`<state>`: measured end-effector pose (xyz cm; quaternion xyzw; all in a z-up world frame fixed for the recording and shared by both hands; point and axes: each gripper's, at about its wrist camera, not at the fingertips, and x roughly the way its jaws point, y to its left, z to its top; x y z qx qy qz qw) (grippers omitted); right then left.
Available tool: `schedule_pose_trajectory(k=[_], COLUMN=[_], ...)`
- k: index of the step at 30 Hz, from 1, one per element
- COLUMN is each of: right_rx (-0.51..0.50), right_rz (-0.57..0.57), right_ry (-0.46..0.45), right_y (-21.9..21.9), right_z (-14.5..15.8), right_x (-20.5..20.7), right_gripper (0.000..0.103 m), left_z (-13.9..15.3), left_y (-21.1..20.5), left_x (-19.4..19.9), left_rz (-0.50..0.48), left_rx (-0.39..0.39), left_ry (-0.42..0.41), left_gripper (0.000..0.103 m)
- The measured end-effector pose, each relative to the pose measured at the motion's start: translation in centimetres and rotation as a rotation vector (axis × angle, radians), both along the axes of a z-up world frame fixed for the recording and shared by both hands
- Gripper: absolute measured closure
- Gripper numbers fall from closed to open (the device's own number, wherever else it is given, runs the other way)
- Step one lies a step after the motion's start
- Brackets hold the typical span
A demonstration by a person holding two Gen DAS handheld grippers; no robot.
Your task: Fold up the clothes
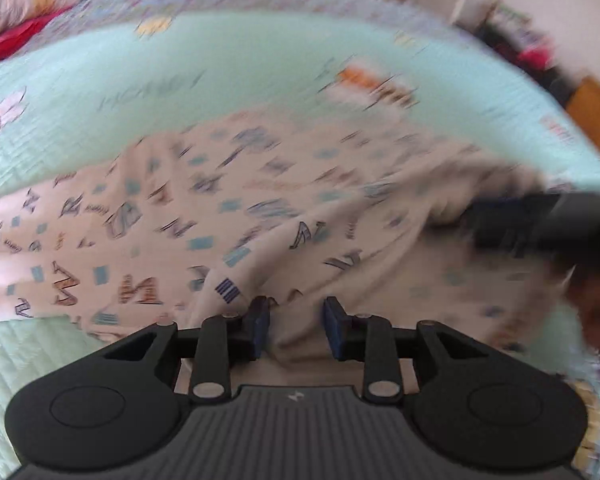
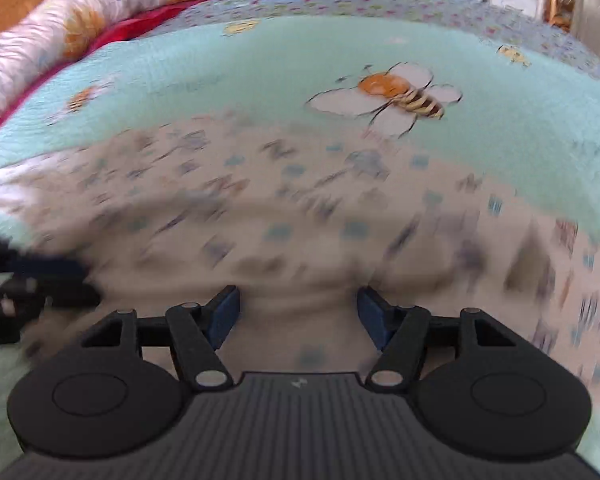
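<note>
Motion blur smears the lettered cloth (image 1: 260, 216) on the bed (image 2: 260, 64); left tongs (image 1: 296, 312) narrowly parted over a fold, right tongs (image 2: 298, 304) wide, empty.

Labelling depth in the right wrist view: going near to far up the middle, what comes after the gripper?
right gripper → letter-print garment → mint bee-print quilt → floral bedsheet → white furniture, blurred.

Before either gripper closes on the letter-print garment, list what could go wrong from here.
1. Both views are motion-blurred, so a grab now could land off the intended edge of the letter-print garment.
2. The left gripper is open over a raised fold; closing may pinch several layers.
3. The right gripper is open over flat cloth lying on the mint quilt; it might catch the quilt too. The grippers are also close together and could collide.
</note>
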<state>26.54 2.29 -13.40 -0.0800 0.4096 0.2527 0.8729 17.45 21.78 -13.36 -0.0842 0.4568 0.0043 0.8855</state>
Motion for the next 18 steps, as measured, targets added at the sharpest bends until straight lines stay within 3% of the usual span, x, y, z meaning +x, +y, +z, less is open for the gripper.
schedule_pose_trajectory(k=[3,7,11,14,18], right_rx=[0.038,0.241,0.148,0.037,-0.048], right_rz=[-0.138,-0.188,-0.057,0.063,0.098], right_ry=[-0.071,0.005,-0.021,-0.029,-0.013], right_y=[-1.0,-4.1,-3.6,-2.3,-2.6], right_z=[1.9,3.5,2.9,1.4,0.5], right_x=[2.9,2.2,-3.8,-7.6,-11.5], right_gripper=[0.037,0.036,0.034,0.033,0.033], left_z=[0.7,1.8,2.2,2.2,2.2], left_y=[0.8,0.7,-0.1,-0.6,-1.4], left_x=[0.8,0.7,-0.2,-1.0,-2.0], left_rz=[0.033,0.057,0.054,0.042,0.027], left_rx=[-0.014,-0.008,0.003,0.017,0.035], left_ry=[0.007,-0.016,-0.020,-0.015,-0.009], left_gripper=[0.071,0.061,0.048,0.046,0.042])
